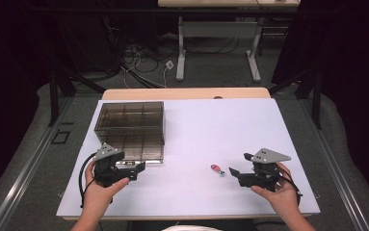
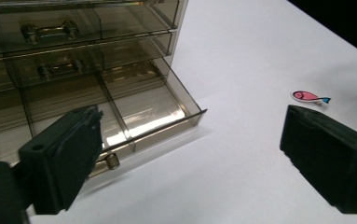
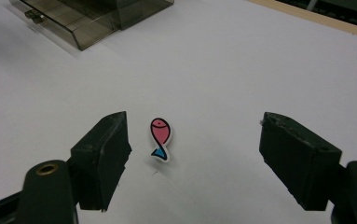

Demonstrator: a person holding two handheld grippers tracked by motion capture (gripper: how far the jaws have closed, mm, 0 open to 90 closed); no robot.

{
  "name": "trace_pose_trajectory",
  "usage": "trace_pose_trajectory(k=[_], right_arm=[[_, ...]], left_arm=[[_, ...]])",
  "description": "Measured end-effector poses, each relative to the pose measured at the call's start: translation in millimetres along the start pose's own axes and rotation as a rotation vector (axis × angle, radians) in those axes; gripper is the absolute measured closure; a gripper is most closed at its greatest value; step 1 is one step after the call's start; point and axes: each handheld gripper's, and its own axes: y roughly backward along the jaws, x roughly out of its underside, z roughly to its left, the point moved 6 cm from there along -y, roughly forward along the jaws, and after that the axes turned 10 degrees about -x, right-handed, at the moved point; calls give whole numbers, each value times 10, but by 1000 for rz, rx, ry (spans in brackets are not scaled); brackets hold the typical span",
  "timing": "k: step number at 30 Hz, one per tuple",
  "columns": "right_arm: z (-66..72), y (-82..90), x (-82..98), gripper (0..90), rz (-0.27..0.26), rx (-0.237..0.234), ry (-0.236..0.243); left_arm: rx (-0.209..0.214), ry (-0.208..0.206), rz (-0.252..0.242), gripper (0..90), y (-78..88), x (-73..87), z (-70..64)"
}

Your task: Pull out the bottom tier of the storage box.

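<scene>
A smoky clear drawer cabinet [image 1: 129, 126] stands at the table's left, its bottom drawer [image 2: 143, 107] pulled out and empty. My left gripper [image 1: 135, 172] sits open just in front of that drawer, with the drawer's small handle [image 2: 106, 162] beside its left jaw and nothing between the jaws. A small pink and blue fish piece [image 1: 216, 169] lies flat on the white table. My right gripper [image 3: 195, 126] is open and low over the table. The fish [image 3: 160, 136] lies between its jaws, nearer the left one and touching neither.
The white tabletop [image 1: 211, 125] spreads wide between the cabinet and the right edge. Upper drawers with metal handles [image 2: 50, 31] are shut. A second table and loose cables stand on the floor beyond the far edge.
</scene>
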Motion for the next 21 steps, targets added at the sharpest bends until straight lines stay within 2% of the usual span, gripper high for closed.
trace_pose_trajectory(k=[2, 5, 8, 11, 17, 19, 21], right_arm=[[10, -19, -14, 236, 0, -4, -6], [22, -52, -35, 239, 13, -21, -15], [20, -96, -54, 251, 29, -26, -21], [23, -146, -73, 264, 46, -31, -31], [22, -245, -129, 305, 73, -42, -39], [20, -279, -153, 317, 74, -44, -43], [20, -311, -170, 336, 82, -50, -47]], left_arm=[[12, 7, -12, 0, 28, 17, -10], [10, 2, -21, 1, 57, 42, -12], [39, 2, -29, 0, 76, 72, -25], [49, -18, -45, 1, 89, 102, -34], [36, -70, -86, 0, 121, 150, -29], [39, -76, -98, 0, 126, 153, -32], [46, -63, -100, 0, 127, 161, -43]])
